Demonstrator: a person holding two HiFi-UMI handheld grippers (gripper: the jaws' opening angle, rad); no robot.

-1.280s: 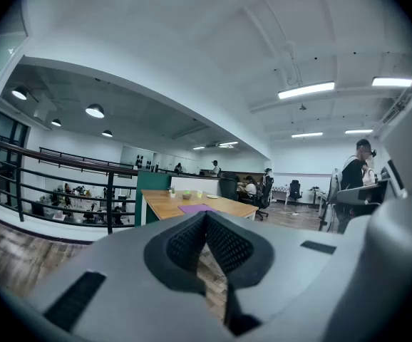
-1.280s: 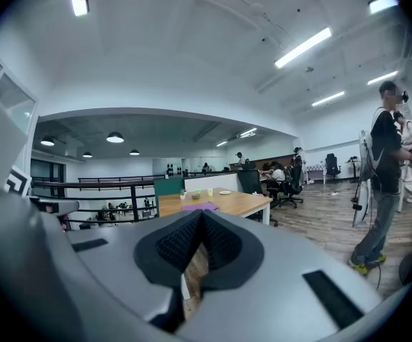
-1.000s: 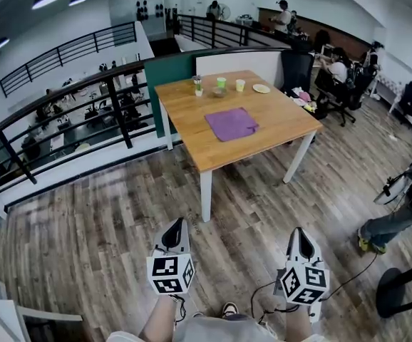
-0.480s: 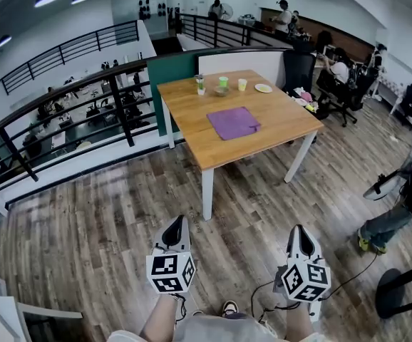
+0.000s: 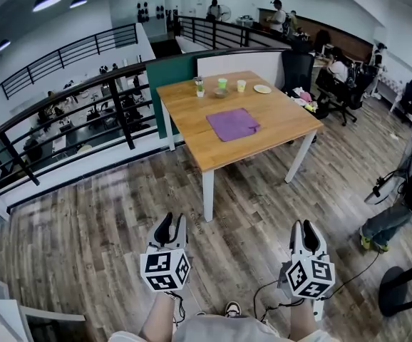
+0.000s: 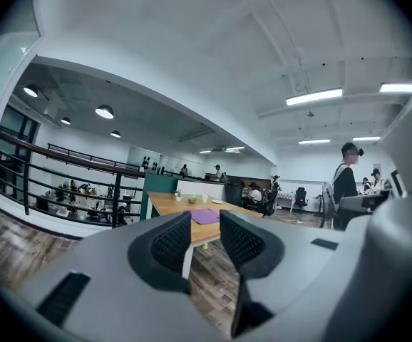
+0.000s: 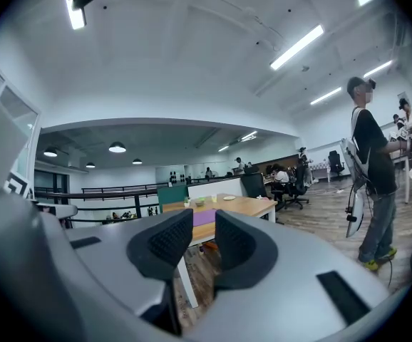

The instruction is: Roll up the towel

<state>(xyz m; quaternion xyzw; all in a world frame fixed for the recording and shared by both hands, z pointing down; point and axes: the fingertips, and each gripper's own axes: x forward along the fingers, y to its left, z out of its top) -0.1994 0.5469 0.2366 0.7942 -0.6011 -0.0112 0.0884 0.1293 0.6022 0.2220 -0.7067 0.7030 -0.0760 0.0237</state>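
Note:
A purple towel (image 5: 232,124) lies flat in the middle of a wooden table (image 5: 192,109) across the room, far from both grippers. My left gripper (image 5: 169,226) and right gripper (image 5: 304,232) are held level over the wooden floor, pointing toward the table. Both sets of jaws are opening, with a narrow gap and nothing between them. Through the gap in the left gripper (image 6: 204,224) I see the distant towel (image 6: 207,215). The right gripper (image 7: 203,224) likewise frames the towel (image 7: 202,216) and the table edge.
Cups (image 5: 222,83), a small bowl and a plate (image 5: 261,88) stand at the table's far end. A black railing (image 5: 63,120) runs along the left. Office chairs (image 5: 348,95) and seated people are behind the table. A standing person (image 7: 371,169) is on the right, and a cable (image 5: 348,280) trails on the floor.
Both grippers' jaws, closed to a point before, now stand slightly apart. The hands have hardly shifted.

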